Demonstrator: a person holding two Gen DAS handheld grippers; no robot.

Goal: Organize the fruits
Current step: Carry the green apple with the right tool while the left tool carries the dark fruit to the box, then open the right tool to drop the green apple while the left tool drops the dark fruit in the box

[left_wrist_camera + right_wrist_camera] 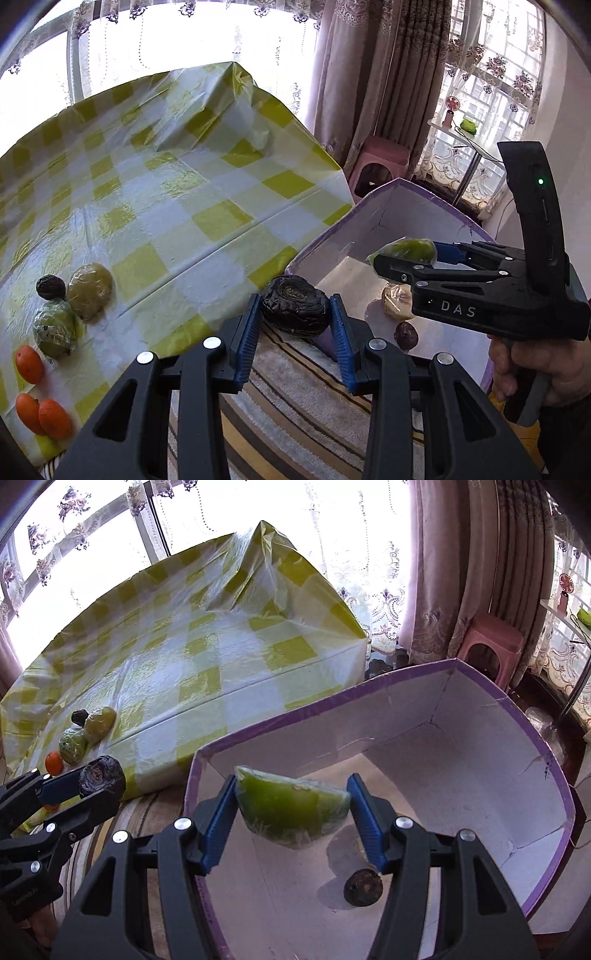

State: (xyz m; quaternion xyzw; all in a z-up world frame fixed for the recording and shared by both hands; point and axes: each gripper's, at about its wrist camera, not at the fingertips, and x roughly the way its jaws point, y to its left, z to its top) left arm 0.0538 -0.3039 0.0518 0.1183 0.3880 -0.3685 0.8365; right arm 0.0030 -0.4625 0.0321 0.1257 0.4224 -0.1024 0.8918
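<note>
This is a lived-in home, a sitting room or bedroom by its furnishing. Lace curtains (373,572) embroidered with flowers hang over bright windows at twelve o'clock, with heavy patterned drapes (384,85) beside them. A pink plastic stool (491,642) stands at two o'clock below the drapes. A striped rug (295,398) covers the floor, a yellow-checked plastic cloth (177,192) is spread over the bench, and a small pink fan (450,107) sits on a side table (469,138) by the far window.

My left gripper (295,317) is matte black with ribbed blue pads (246,339) and round silver screws. My right gripper (291,812) matches it, with white "DAS" lettering and a small green light on its side.
</note>
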